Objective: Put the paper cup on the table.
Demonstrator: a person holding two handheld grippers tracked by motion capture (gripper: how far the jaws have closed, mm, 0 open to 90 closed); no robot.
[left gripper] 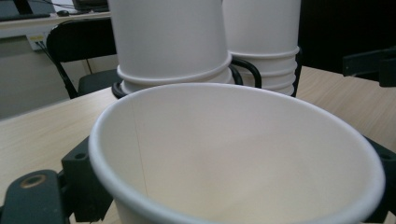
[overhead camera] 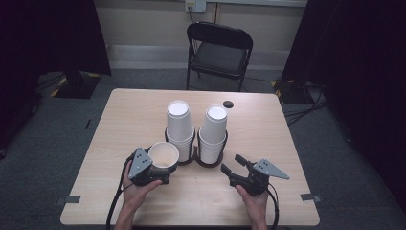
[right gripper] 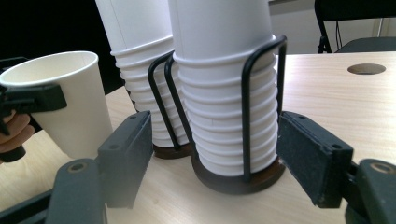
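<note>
In the left gripper view the single paper cup (left gripper: 233, 158) is cut off at the lower edge, so its base and most of its outer wall are hidden, and of the left tongs (overhead camera: 160, 167) little more than the dark jaw blocks at either side of the rim can be seen. From above, those tongs are closed on that one cup, which stands upright with its mouth open and nothing inside. Just beyond it stand two stacks of white paper cups, the left stack (overhead camera: 180, 129) and the right stack (overhead camera: 213, 132), each set upside down in its own black wire holder (right gripper: 247, 116); how many cups each stack counts is hard to say, probably around ten by the rims in the right gripper view. The right tongs (overhead camera: 234, 165) stand wide with nothing between them, aimed at the nearer stack's holder and clear of it. One dark round hole (overhead camera: 228, 104) lies on the tabletop (overhead camera: 119, 124) past the stacks. One folding chair (overhead camera: 218, 52) stands beyond the far edge.
</note>
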